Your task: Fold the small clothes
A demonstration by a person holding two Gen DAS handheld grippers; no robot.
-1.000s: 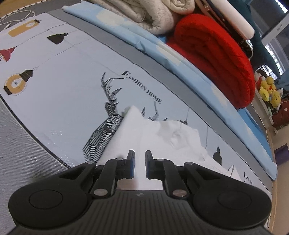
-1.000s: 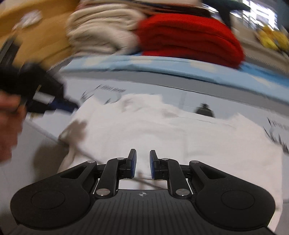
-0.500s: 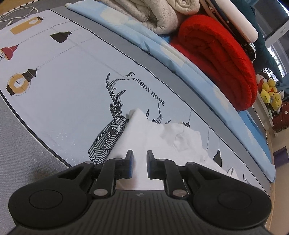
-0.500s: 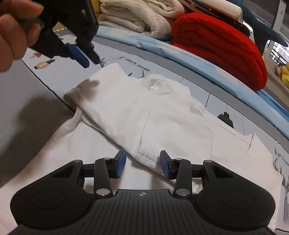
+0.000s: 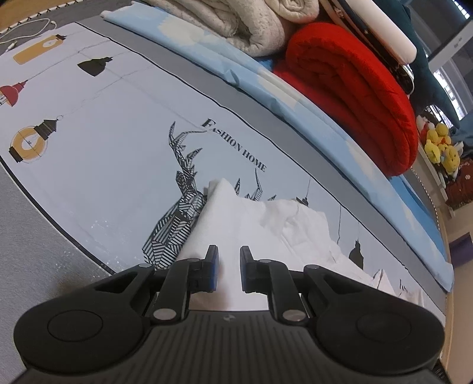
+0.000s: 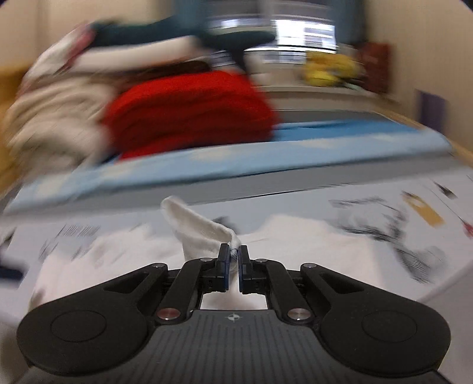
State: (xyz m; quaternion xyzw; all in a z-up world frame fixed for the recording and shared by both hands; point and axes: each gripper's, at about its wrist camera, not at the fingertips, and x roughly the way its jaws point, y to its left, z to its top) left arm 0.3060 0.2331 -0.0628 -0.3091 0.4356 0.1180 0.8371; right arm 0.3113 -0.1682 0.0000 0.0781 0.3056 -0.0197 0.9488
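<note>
While the printed sheet (image 5: pixel 124 147) spreads under everything as the work surface, your white garment (image 5: pixel 266 224) lies on it directly ahead of the left gripper (image 5: pixel 227 267) and runs away to the right, its long axis roughly parallel to the grey border band (image 5: pixel 295 130) of the sheet. Behind that band sit a red folded blanket (image 5: pixel 354 88) and a cream blanket (image 5: pixel 236 26), well apart from the garment. Your left gripper hovers over the garment's near left end with its fingers parted and nothing between them; one pointed corner (image 5: pixel 220 184) of cloth stands just beyond the tips, over the printed deer (image 5: pixel 180 212). Your right gripper (image 6: pixel 233 261) is clenched on a raised flap (image 6: pixel 195 227) of the same garment, so that hand is the one already engaged; its view is motion-blurred. Judged from this, the coming fold turns on carrying that flap across the long axis. Legible print on the sheet reads "FASHION HOME" (image 5: pixel 236 144); other lettering at the right edge is too cropped to read.
</note>
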